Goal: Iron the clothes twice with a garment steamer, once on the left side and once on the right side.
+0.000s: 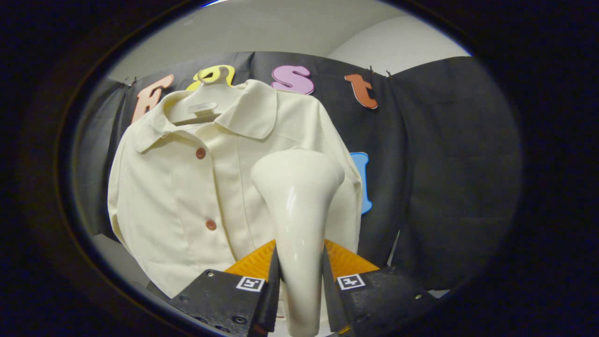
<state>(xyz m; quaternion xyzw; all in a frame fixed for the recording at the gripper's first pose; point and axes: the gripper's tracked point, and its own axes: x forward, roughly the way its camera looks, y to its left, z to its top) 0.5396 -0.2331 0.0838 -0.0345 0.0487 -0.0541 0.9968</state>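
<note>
holding the garment steamer tight, the gripper has one finger pressed on each side of its smooth neck. the steamer's wide head sticks up just ahead of the fingers. beyond it hangs the shirt on a hanger, with its two buttons off to the left of the head. the neck looks shiny and slippery, so it could slide or twist in the fingers. the shirt hangs loose, so a hard push may swing it away, and the steam would miss the cloth.
</note>
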